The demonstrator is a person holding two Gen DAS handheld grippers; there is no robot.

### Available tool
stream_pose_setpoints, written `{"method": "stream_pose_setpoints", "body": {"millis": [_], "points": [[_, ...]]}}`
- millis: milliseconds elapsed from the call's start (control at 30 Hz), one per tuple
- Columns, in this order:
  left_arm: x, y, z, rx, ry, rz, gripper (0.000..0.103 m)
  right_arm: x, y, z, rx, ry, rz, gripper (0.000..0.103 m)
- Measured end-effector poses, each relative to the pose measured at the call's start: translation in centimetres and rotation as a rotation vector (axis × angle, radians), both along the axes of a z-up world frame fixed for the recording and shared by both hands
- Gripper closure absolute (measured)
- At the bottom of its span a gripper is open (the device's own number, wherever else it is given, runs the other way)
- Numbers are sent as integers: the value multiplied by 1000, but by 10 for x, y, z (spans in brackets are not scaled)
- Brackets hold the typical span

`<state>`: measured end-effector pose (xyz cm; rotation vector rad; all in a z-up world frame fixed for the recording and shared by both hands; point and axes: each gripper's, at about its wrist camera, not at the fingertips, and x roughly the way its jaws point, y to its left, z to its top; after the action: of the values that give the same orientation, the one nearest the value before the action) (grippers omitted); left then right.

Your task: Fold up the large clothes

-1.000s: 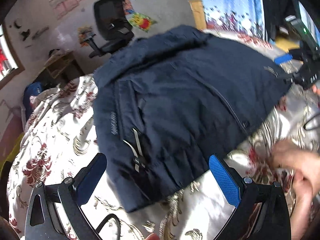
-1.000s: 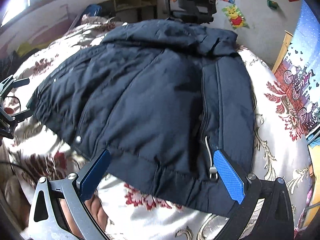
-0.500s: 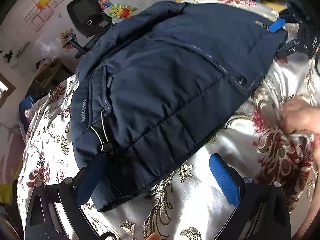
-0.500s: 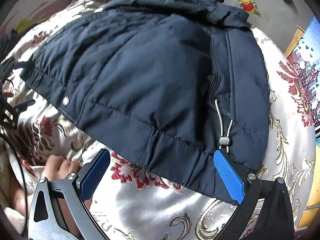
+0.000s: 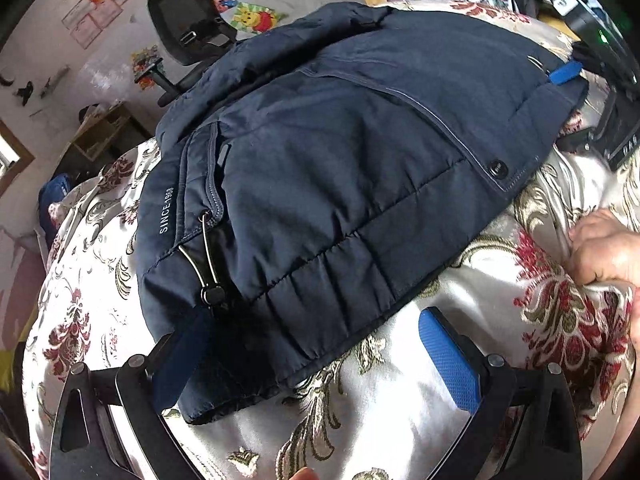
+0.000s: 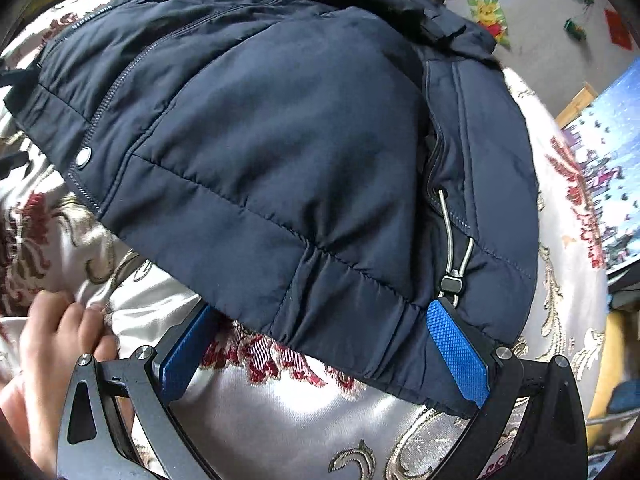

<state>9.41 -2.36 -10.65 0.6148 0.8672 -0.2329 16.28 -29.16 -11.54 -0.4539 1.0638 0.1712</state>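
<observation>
A navy padded jacket lies spread on a floral satin bedspread, hem toward me. My left gripper is open at the hem's left corner, whose fabric covers part of the left pad; a drawcord toggle sits just above. In the right wrist view the same jacket fills the frame. My right gripper is open at the hem's right corner, its right pad lying over the fabric just below a drawcord toggle. The right gripper's body also shows at the jacket's far corner.
A hand presses on the bedspread right of the jacket; a hand also shows at lower left in the right wrist view. A black office chair and a wooden shelf stand by the wall beyond the bed.
Both grippers have come down and forward to the jacket's hem; its two corners now lie at the fingers. The jaws have stayed open.
</observation>
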Motion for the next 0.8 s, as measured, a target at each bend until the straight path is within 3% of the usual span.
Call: {"method": "stream_pose_setpoints", "body": {"millis": [267, 467, 800], "points": [[1, -3, -7, 38, -61, 18, 0, -13, 3, 10, -67, -176, -88, 2], [-3, -4, -3, 55, -117, 24, 0, -11, -11, 28, -17, -304, -127, 2], [-10, 2, 24, 69, -334, 35, 6, -12, -14, 54, 28, -403, -119, 2]]}}
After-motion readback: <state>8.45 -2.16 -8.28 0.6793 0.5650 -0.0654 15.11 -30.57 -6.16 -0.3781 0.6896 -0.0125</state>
